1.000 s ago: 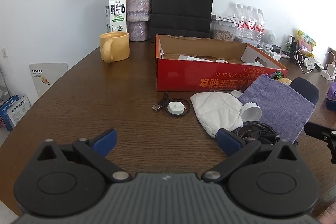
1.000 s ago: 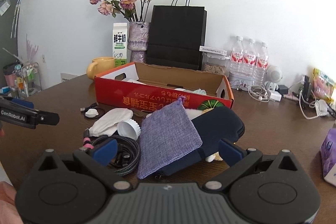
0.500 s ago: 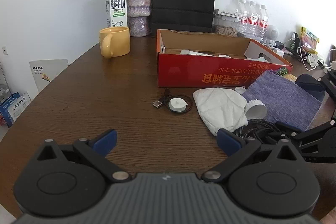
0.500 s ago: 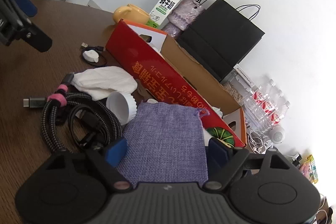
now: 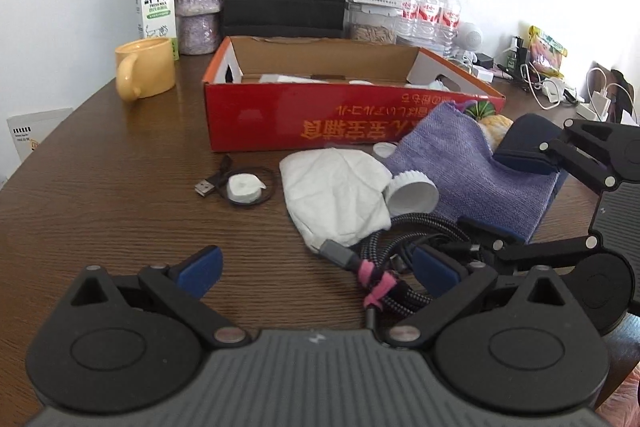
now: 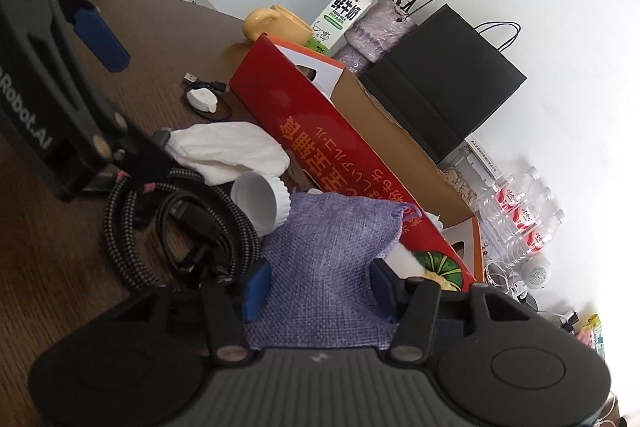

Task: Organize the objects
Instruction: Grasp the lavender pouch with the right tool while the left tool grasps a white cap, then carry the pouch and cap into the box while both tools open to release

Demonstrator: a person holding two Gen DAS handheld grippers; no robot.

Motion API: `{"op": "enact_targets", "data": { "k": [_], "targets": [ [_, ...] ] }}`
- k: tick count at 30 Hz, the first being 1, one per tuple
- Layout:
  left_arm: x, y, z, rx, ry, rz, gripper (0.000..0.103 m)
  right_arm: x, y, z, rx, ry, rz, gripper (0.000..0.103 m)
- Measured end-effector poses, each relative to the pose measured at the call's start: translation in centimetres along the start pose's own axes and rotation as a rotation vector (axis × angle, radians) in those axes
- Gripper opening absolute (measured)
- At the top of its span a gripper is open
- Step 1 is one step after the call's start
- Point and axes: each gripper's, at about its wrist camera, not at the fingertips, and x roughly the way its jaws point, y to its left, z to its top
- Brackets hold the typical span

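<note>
Purple pouch [image 6: 332,259], lower centre, looks soft and light; best pinched at its near edge. Right gripper [image 6: 316,291] is closing around it; left gripper [image 5: 316,265] gapes empty

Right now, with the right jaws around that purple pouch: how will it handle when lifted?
Purple pouch looks like loose woven fabric, lying draped over the dark case, so it will probably sag and fold. Likely light; it shows no bulge. The right gripper is closing with cloth between the jaws, so it may bunch. The coarse weave should resist slipping.
</note>
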Motion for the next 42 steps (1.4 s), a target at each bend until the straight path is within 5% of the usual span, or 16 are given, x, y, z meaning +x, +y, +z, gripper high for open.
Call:
{"op": "enact_targets", "data": {
  "k": [3,9,12,14,17,33,34,37,42],
  "targets": [
    [0.5,-0.1,-0.1,-0.009,0.016,-0.002,0.102,-0.3,0.1,0.0,0.001,-0.008,0.012,0.039],
    [0.9,0.1,-0.3,-0.043,0.035,-0.034,0.084,-0.6,0.0,0.0,0.033,-0.025,0.049,0.022],
    [0.9,0.0,-0.4,-0.046,0.028,-0.064,0.068,-1.0,-0.8,-0.1,0.096,-0.052,0.077,0.011],
    [0.9,-0.1,-0.4,-0.048,0.022,-0.098,0.041,-1.3,-1.4,-0.3,0.147,-0.066,0.086,0.009],
    [0.9,-0.2,-0.4,-0.059,0.018,-0.122,0.022,-1.8,-2.3,-0.6,0.234,-0.088,0.104,0.008],
    [0.0,2.2,-0.1,-0.053,0.007,-0.054,0.022,-2.6,-5.8,-3.9,0.639,-0.187,0.164,0.008],
    [-0.3,2.1,0.0,-0.049,-0.009,-0.048,0.027,-2.4,-5.9,-4.1,0.653,-0.190,0.170,0.008],
    [-1.2,1.5,0.6,-0.030,-0.062,-0.039,0.063,-2.2,-6.1,-4.5,0.695,-0.203,0.182,0.008],
    [-0.4,-0.7,1.8,0.026,-0.085,-0.052,0.070,-1.9,-7.0,-5.5,0.802,-0.241,0.211,0.008]
  ]
}}
